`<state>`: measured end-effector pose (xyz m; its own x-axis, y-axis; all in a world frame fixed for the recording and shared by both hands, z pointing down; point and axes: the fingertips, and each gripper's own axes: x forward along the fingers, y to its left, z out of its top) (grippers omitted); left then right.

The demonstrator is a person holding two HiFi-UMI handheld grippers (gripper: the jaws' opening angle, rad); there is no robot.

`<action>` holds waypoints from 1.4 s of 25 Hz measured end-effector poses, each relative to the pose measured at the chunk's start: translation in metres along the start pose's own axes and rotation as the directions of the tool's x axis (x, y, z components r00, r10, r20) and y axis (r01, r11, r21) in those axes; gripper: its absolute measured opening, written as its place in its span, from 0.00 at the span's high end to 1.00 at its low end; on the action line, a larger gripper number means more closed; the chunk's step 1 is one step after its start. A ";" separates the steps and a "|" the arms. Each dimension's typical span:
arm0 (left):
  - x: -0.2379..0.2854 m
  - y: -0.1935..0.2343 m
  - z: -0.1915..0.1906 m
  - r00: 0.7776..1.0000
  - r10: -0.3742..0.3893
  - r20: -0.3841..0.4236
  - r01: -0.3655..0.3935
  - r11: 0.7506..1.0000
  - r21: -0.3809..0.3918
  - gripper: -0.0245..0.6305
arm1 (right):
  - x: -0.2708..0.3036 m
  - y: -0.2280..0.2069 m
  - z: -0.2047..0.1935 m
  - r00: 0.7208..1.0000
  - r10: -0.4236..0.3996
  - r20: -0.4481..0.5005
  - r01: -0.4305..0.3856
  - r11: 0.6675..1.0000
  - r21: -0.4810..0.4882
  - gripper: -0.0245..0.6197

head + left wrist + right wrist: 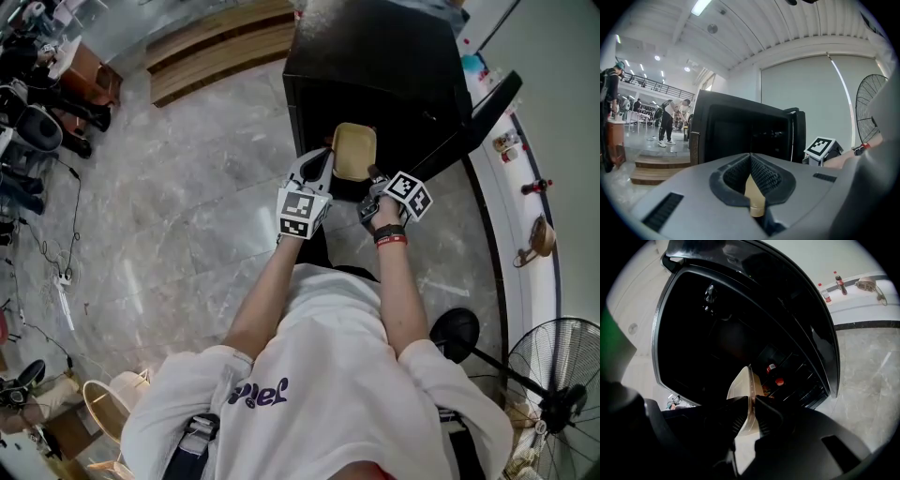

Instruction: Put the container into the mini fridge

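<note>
Right gripper (751, 402) pinches container (740, 385) (shirt (328, 375) illegible).

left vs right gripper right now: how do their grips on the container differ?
Left gripper clamps the container's left rim; right gripper clamps its right rim. Only a thin beige sliver shows between the left gripper's jaws; past the right gripper's jaws, a broad stretch of container shows. Shared: both are shut on it, in front of the open mini fridge.
</note>
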<state>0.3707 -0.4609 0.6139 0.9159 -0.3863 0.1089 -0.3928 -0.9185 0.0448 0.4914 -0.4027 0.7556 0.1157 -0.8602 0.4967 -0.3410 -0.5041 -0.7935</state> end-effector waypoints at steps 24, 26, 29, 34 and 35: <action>0.026 0.032 -0.022 1.000 -0.004 0.012 0.003 1.000 0.014 0.93 | 0.092 0.006 0.033 0.999 0.015 0.029 -0.014 0.999 -0.029 0.87; 0.029 0.034 -0.024 1.000 -0.003 0.014 0.002 1.000 0.013 0.93 | 0.099 0.004 0.037 1.000 0.011 0.030 -0.010 0.999 -0.035 0.87; 0.033 0.039 -0.029 1.000 0.000 0.015 0.000 1.000 0.011 0.93 | 0.112 0.000 0.042 0.999 0.006 0.031 -0.005 0.999 -0.038 0.87; 0.037 0.045 -0.035 1.000 -0.001 0.013 0.000 1.000 0.019 0.93 | 0.129 -0.003 0.050 0.999 0.004 0.038 -0.002 0.999 -0.043 0.87; 0.038 0.046 -0.037 1.000 -0.001 0.013 0.001 1.000 0.020 0.93 | 0.132 -0.004 0.052 0.999 0.002 0.038 0.000 0.999 -0.045 0.87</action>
<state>0.3840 -0.5149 0.6564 0.9173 -0.3865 0.0964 -0.3904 -0.9203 0.0249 0.5567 -0.5183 0.8064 0.1509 -0.8634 0.4814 -0.3825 -0.5001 -0.7769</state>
